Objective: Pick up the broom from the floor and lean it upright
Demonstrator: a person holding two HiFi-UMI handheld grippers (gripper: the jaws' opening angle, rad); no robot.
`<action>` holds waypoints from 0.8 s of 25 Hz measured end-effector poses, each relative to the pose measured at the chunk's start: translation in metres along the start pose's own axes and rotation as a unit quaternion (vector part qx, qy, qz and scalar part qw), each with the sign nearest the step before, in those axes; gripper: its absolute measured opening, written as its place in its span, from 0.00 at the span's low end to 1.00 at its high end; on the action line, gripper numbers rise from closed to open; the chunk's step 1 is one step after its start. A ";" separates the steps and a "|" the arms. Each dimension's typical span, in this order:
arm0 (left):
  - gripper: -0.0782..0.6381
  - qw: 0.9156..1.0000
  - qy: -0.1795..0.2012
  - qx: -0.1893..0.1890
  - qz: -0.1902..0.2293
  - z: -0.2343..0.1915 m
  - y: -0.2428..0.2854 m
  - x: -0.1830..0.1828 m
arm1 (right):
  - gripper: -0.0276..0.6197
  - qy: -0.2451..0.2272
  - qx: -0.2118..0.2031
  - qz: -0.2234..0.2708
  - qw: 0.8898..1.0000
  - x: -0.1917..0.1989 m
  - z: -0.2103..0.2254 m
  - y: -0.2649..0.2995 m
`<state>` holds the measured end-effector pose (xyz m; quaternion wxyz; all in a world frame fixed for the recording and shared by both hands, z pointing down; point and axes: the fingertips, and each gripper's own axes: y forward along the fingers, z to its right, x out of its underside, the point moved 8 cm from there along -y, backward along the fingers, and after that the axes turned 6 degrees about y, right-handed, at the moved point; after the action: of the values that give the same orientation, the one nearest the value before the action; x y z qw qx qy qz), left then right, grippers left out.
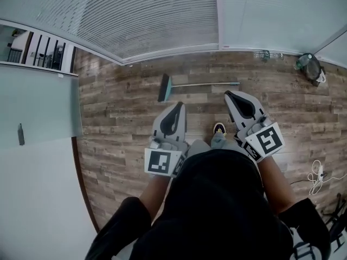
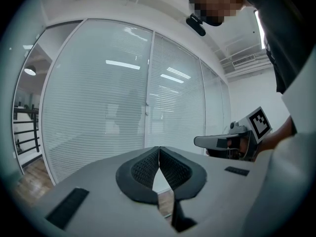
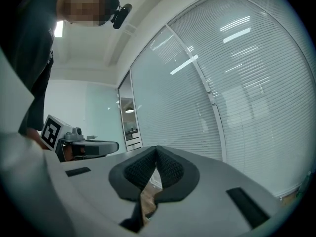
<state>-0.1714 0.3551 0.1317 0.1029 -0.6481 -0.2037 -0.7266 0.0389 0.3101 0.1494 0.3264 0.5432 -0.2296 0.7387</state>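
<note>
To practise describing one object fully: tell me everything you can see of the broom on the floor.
The broom lies flat on the wood-plank floor, alongside the blind-covered glass wall and a little out from it. Its thin pale handle points right; the head at the left end has a teal block and dark bristles. Material is unclear. Nothing but the floor touches it.

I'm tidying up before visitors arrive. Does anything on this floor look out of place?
Yes: the broom lies flat on the wooden floor near the glass wall, not standing. A white cable also lies loose at the right.
</note>
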 end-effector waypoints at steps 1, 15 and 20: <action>0.14 1.000 0.003 -0.001 0.001 0.002 0.001 -0.001 | 0.07 0.000 -0.003 0.002 1.000 -0.001 0.002 0.000; 0.14 1.000 0.011 0.005 0.001 -0.001 0.013 -0.005 | 0.07 0.013 0.000 0.001 1.000 0.003 0.015 0.006; 0.14 1.000 0.004 0.008 -0.004 -0.017 0.031 -0.005 | 0.07 0.022 0.005 -0.009 1.000 0.001 0.028 0.027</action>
<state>-0.1729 0.3194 0.1307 0.1061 -0.6432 -0.2116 -0.7282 0.0370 0.2724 0.1596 0.3359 0.5303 -0.2136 0.7486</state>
